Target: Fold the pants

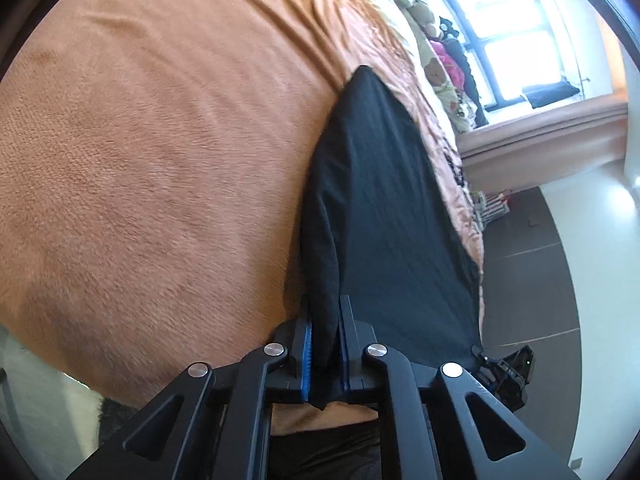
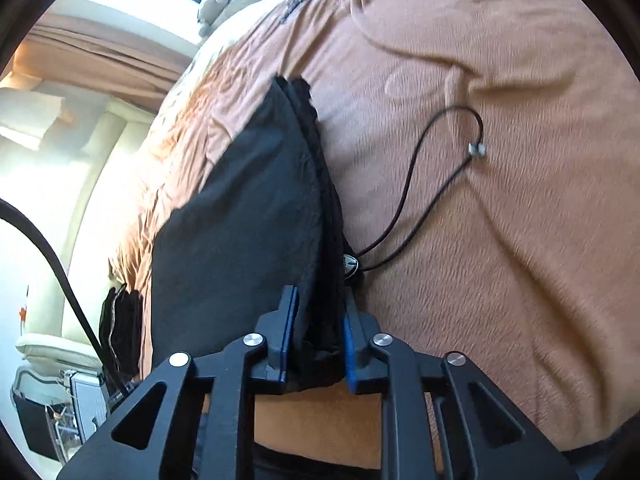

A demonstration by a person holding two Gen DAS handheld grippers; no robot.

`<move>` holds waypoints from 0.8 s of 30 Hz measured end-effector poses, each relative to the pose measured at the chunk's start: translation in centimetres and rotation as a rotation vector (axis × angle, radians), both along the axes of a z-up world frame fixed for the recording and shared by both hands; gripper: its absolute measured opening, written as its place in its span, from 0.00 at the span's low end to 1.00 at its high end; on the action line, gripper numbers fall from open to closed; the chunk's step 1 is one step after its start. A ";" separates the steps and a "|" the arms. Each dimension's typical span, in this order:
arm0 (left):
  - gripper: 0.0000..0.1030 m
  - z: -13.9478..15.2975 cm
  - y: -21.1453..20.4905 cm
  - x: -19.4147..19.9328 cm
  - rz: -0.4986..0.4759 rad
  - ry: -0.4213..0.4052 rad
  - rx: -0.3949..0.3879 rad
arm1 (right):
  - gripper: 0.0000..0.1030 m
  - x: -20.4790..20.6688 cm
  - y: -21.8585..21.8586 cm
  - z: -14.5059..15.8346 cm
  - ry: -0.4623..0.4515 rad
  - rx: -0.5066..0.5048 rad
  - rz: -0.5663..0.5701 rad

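Item: black pants [image 1: 384, 200], long axis running away from me across the bed [image 1: 140, 140]. My left claw [image 1: 325, 344] and right claw [image 2: 316, 332] each clamp a near-edge bunch.

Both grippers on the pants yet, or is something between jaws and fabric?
Nothing visible in between. The left gripper is clamped directly on a fold of the black pants; the right gripper is clamped on the bunched waistband end. The drawstring cord trails loose on the brown blanket, outside the jaws.

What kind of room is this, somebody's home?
Most likely a bedroom at home: a wide bed under an orange-brown blanket, soft toys heaped by the window, black pants laid out on the bed.
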State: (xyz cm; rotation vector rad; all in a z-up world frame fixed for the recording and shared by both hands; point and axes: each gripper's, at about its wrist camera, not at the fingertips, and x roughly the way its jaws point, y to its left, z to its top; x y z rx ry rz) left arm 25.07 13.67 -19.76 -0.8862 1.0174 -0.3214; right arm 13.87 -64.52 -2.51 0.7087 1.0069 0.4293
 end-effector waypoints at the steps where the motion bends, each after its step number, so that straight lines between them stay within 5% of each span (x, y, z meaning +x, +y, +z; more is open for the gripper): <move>1: 0.10 0.2 -0.2 -0.2 -0.003 -0.006 -0.007 | 0.15 0.0 -0.1 0.3 -0.012 -0.019 -0.006; 5: 0.10 0.7 -0.3 -1.4 -0.001 -0.013 -0.037 | 0.16 0.5 -0.2 0.1 0.007 -0.064 -0.018; 10: 0.11 -0.1 -0.3 -1.8 0.002 0.008 -0.020 | 0.28 -0.3 0.7 1.1 0.039 -0.119 -0.059; 15: 0.14 -0.9 0.0 -1.9 0.021 0.015 -0.042 | 0.28 -2.5 1.4 5.1 -0.069 -0.217 -0.087; 24: 0.23 -1.3 0.6 -2.2 0.051 0.004 -0.080 | 0.28 -5.1 6.8 9.0 -0.208 -0.276 0.097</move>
